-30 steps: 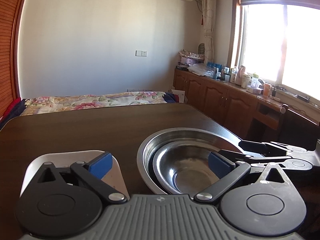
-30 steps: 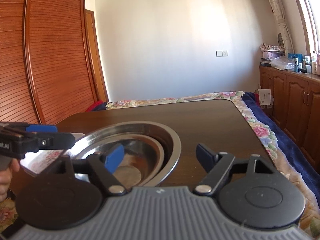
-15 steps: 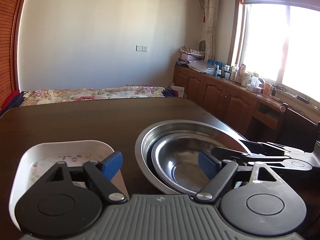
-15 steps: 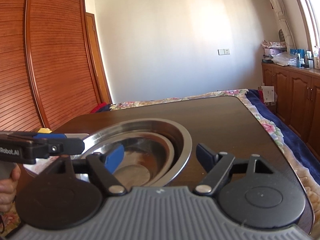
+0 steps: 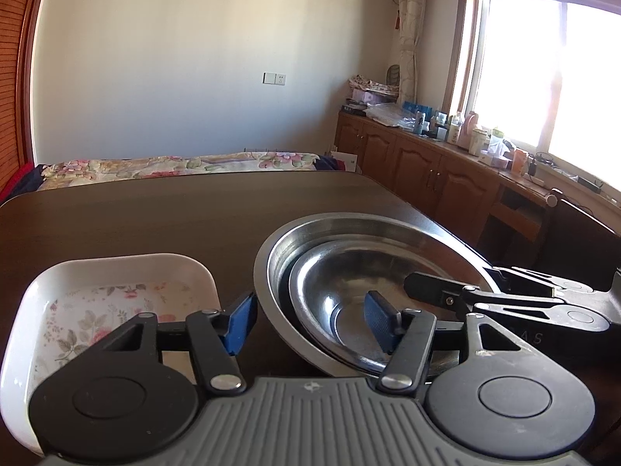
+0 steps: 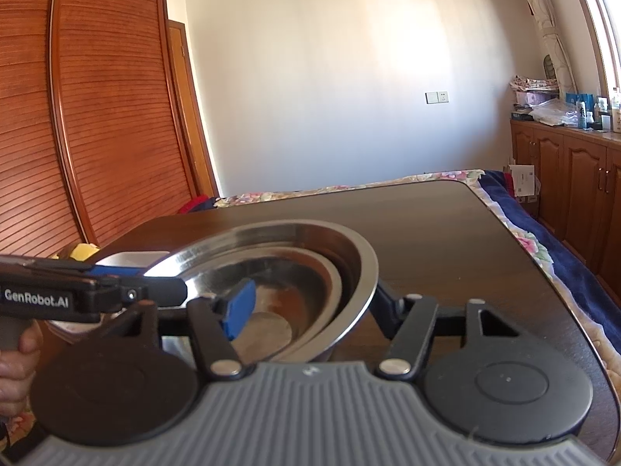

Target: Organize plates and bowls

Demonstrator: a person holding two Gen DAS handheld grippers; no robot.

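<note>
Two steel bowls are nested on the dark wooden table (image 5: 155, 217): a large bowl (image 5: 349, 229) with a smaller bowl (image 5: 372, 272) inside. My left gripper (image 5: 310, 320) is open, its fingers astride the near left rim of the bowls. My right gripper (image 6: 310, 303) is open too, astride the near right rim of the large bowl (image 6: 349, 256); the smaller bowl (image 6: 310, 272) shows inside it. A white floral rectangular dish (image 5: 116, 295) lies left of the bowls.
A bed with a floral cover (image 5: 174, 165) lies beyond the table. Wooden cabinets (image 5: 427, 171) with bottles run under the window at right. A slatted wooden wardrobe (image 6: 97, 116) stands at left. The table's right edge (image 6: 543, 272) is close to the bowls.
Both grippers have moved forward onto the bowls' rims, one from each side. The left gripper's fingers have narrowed somewhat. The bowl stack now looks slightly tilted.
</note>
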